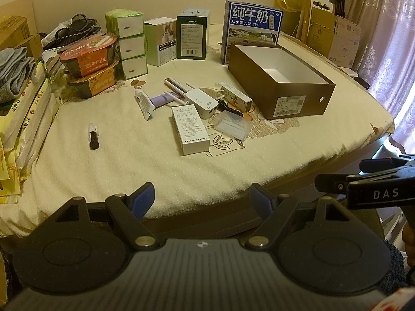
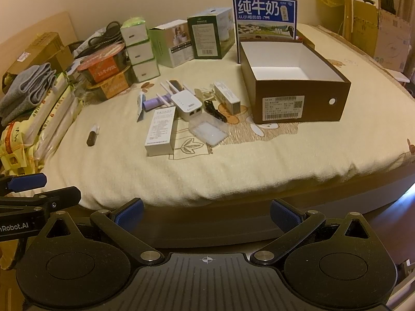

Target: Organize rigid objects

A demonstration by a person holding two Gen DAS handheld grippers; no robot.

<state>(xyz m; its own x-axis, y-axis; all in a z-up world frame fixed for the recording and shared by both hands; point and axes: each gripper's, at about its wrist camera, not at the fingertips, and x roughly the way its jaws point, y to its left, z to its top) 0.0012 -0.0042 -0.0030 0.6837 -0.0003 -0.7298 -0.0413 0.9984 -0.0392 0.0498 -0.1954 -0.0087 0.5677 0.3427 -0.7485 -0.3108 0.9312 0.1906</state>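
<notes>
Hand-held grippers [image 1: 202,202] [image 2: 206,213] gape before cream bedspread [image 2: 129,171]

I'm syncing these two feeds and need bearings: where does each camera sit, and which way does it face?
Left wrist: sits on the left tool, off the bed's near edge, facing the open brown box; its own open fingers show, and the right tool at right.
Right wrist: sits on the right tool, same facing; open fingers show, and the left tool at left.
Shared: the box, the white router, the milk carton.
</notes>
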